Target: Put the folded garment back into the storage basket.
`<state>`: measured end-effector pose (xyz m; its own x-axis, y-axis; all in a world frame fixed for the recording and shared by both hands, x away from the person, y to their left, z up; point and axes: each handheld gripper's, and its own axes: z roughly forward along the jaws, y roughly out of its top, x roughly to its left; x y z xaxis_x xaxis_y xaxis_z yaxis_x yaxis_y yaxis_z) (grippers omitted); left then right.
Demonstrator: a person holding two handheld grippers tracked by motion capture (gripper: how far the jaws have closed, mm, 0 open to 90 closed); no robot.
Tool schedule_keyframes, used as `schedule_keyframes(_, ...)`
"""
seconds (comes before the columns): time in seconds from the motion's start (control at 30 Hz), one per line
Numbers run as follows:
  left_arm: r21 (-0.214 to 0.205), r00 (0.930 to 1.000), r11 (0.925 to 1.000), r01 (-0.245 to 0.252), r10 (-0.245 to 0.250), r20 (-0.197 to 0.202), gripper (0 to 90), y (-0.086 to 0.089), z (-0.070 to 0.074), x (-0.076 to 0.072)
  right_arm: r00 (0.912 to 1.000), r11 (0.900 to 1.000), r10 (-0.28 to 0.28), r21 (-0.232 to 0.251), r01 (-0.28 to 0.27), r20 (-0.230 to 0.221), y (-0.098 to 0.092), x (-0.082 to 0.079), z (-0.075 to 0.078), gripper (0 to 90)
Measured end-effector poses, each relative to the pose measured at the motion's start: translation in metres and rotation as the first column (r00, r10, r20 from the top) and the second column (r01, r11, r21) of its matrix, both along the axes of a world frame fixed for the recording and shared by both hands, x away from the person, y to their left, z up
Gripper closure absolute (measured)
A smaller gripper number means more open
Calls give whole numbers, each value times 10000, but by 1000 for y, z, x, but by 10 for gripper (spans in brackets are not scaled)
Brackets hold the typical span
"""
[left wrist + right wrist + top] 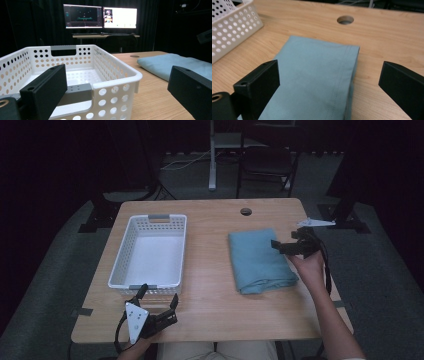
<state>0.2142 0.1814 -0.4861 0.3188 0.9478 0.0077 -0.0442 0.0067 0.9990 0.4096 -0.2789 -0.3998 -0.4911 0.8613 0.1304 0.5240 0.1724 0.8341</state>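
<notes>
Folded blue cloth point(260, 260) lay flat on worktop point(210, 270), right of white basket point(150, 251). R gripper point(286, 246) hovered at cloth's right edge, jaws wide, empty. L gripper point(159, 296) sat by basket's near wall, jaws wide, empty.
</notes>
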Motion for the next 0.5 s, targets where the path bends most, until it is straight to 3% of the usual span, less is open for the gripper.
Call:
schedule_keyframes(0.23, 7, 10000, 10000, 0, 0, -4, 37, 0, 0, 0, 9971, 9998, 52, -182, -66, -753, 0, 10, -12, 36)
schedule_keyframes(0.5, 2, 10000, 10000, -1, 1, 1, 37, 0, 0, 0, 9913, 9991, 57, -410, -111, -1314, 2, 18, -23, 36)
